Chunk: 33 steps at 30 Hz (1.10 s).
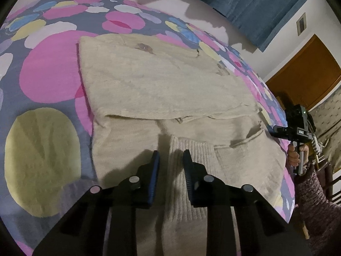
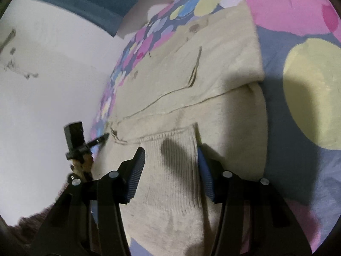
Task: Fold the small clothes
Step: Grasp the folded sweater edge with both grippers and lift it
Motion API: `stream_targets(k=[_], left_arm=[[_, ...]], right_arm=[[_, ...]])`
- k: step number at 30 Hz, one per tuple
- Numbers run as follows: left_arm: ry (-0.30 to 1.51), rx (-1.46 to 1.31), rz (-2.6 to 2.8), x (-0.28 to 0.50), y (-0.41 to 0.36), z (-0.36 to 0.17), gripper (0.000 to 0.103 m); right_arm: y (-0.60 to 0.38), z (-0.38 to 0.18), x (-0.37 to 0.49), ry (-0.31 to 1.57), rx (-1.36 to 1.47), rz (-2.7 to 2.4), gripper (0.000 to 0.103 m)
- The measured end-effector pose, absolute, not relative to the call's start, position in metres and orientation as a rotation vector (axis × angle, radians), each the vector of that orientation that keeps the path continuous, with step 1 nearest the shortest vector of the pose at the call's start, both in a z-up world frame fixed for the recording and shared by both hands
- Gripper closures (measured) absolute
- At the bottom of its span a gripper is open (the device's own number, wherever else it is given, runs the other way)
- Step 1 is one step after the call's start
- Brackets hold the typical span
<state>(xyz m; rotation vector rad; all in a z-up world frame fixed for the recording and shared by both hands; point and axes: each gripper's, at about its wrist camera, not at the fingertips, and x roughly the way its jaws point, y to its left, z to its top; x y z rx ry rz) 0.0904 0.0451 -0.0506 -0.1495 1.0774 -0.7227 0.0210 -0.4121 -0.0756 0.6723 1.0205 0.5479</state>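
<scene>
Nearest, the left gripper (image 1: 170, 160) hangs with its jaws parted over the ribbed cuff (image 1: 187, 170) of a cream sweater (image 1: 159, 85), pinching nothing. The right gripper (image 2: 170, 166) (seen from its own camera) is spread wide, straddling a ribbed cuff (image 2: 174, 160) without closing on it. Beyond them the sweater lies partly folded on a bedspread (image 1: 49, 74) of pink, yellow and blue circles. Farthest stand blue curtains (image 1: 255, 6).
</scene>
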Motion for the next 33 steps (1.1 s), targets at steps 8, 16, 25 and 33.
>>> stream_targets(k=[8, 16, 25, 33], left_arm=[[1.076, -0.121, -0.737, 0.086, 0.036, -0.049, 0.080], [1.099, -0.100, -0.748, 0.090, 0.034, -0.051, 0.079], [1.057, 0.014, -0.744, 0.079, 0.020, -0.049, 0.097], [1.007, 0.003, -0.685, 0.078, 0.026, -0.041, 0.099]], right_arm=[[-0.391, -0.074, 0.025, 1.044, 0.562, 0.528, 0.089], [-0.386, -0.076, 0.026, 1.034, 0.556, 0.523, 0.098], [-0.386, -0.073, 0.021, 1.011, 0.565, 0.526, 0.098], [-0.392, -0.062, 0.017, 0.950, 0.597, 0.502, 0.099]])
